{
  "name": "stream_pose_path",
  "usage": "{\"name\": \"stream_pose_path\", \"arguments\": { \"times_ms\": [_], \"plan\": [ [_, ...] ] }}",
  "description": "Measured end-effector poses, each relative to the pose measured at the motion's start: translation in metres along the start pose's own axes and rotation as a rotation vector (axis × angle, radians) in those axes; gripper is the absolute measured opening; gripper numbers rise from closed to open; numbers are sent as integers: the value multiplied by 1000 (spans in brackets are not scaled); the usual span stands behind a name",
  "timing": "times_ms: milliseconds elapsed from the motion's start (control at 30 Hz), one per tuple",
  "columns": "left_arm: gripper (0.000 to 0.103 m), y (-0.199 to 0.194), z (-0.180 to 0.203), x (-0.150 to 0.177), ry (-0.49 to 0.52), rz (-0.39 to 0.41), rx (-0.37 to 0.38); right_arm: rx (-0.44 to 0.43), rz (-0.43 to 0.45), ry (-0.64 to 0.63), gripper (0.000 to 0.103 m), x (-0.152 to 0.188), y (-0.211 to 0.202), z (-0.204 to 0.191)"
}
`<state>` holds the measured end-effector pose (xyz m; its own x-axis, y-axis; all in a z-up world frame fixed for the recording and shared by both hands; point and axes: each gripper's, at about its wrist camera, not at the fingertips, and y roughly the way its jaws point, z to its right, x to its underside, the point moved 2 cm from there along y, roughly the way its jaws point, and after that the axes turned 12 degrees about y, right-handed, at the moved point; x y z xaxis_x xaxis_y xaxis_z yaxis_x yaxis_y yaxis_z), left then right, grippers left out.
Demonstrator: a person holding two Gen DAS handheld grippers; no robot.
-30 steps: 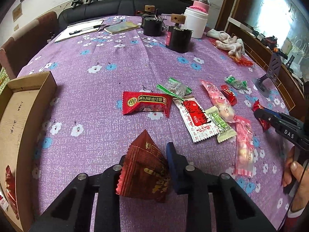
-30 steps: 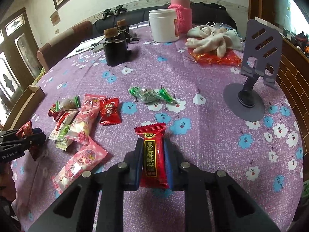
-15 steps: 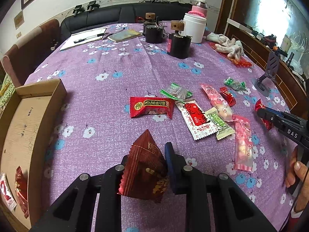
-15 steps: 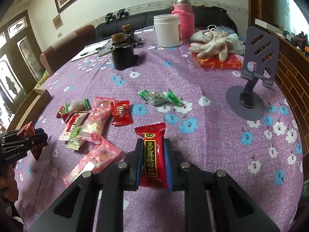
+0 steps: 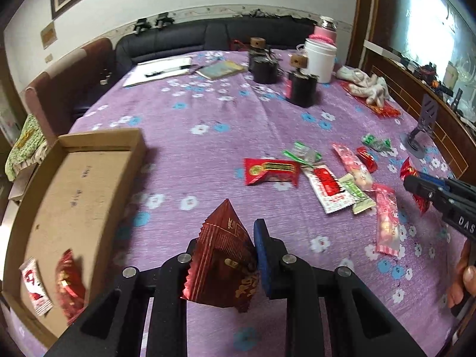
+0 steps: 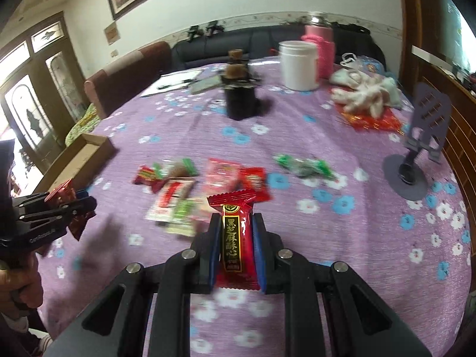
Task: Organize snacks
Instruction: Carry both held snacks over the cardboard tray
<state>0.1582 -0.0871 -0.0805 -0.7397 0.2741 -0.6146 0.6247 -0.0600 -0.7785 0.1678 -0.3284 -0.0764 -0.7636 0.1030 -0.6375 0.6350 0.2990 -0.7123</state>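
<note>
My left gripper [image 5: 229, 255] is shut on a dark red pyramid snack [image 5: 223, 255], held above the purple flowered tablecloth just right of the cardboard box [image 5: 74, 184]. The box holds a white-red packet [image 5: 34, 285] and a red packet [image 5: 70, 285]. My right gripper [image 6: 236, 238] is shut on a red bar snack with a black label [image 6: 233, 238]; it also shows in the left wrist view [image 5: 416, 186]. Several loose snacks lie mid-table: a red packet [image 5: 270, 171], a white-red packet [image 5: 327, 187], pink packets [image 5: 386, 223] and green candies [image 6: 303, 166].
Black jars with cork stoppers [image 5: 300, 87], a white tub [image 5: 319, 59], a pink flask [image 6: 322, 50], white gloves [image 6: 363, 93], papers [image 5: 160, 70] and a grey phone stand [image 6: 416, 154] stand on the table's far and right parts. A sofa lies behind.
My left gripper has moved left towards the cardboard box with the pyramid snack. My right gripper has swung left over the loose snacks, still holding the red bar.
</note>
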Motion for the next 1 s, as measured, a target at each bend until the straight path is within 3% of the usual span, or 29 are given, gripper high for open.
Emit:
{"name": "stream_pose_path", "arguments": {
  "times_ms": [233, 600, 833, 1000],
  "plan": [
    [25, -32, -54, 17, -65, 33, -70, -108, -18, -63, 19, 4, 4, -69],
    [25, -48, -167, 57, -221, 6, -162, -312, -92, -197, 19, 14, 44, -229],
    [25, -34, -216, 69, -297, -30, -164, -363, -130, -267, 19, 21, 76, -309],
    [25, -18, -232, 70, -325, -56, -152, -336, -165, -290, 19, 27, 106, -336]
  ]
}}
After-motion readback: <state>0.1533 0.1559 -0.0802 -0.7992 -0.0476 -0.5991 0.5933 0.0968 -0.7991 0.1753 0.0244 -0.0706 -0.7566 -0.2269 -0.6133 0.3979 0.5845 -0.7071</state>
